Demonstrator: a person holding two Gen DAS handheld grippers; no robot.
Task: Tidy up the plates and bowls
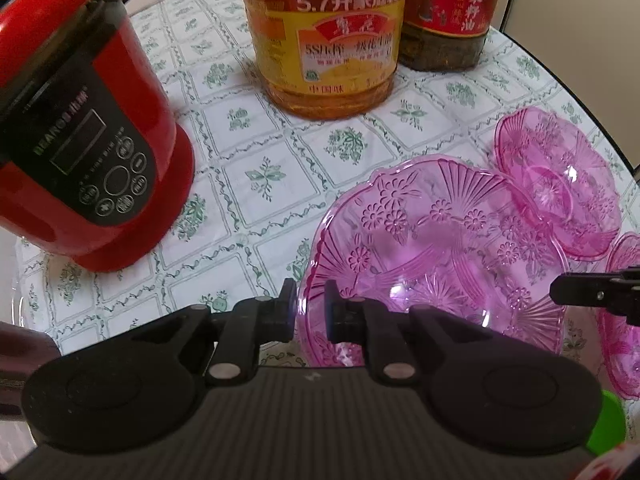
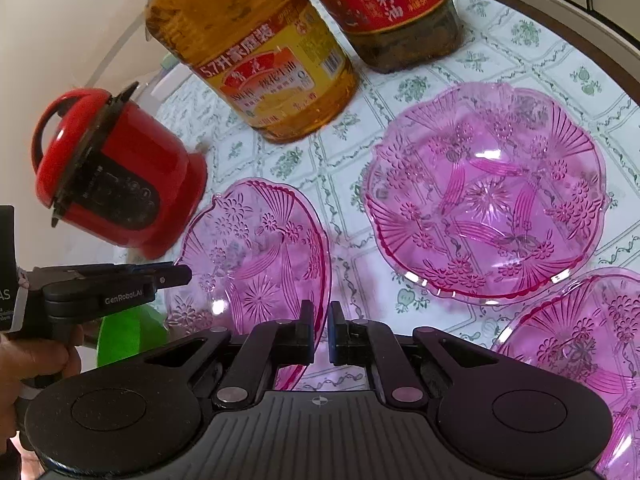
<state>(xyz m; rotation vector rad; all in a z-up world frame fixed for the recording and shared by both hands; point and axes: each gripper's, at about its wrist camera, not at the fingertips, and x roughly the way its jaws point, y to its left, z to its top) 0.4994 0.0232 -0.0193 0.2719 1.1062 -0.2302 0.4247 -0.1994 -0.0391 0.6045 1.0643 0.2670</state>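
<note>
Both grippers sit right up front, left gripper [image 1: 310, 308] and right gripper [image 2: 320, 330], each with jaws pinching the rim of the same big pink plate [image 1: 432, 248], which looks tilted up off the counter [image 1: 248, 200]. Guessing two grips keep it from flexing while it gets stacked. Ahead of the right jaws sits a pink bowl [image 2: 486, 192], with a second bowl [image 2: 572, 336] just right of them, probably waiting their turn.
</note>
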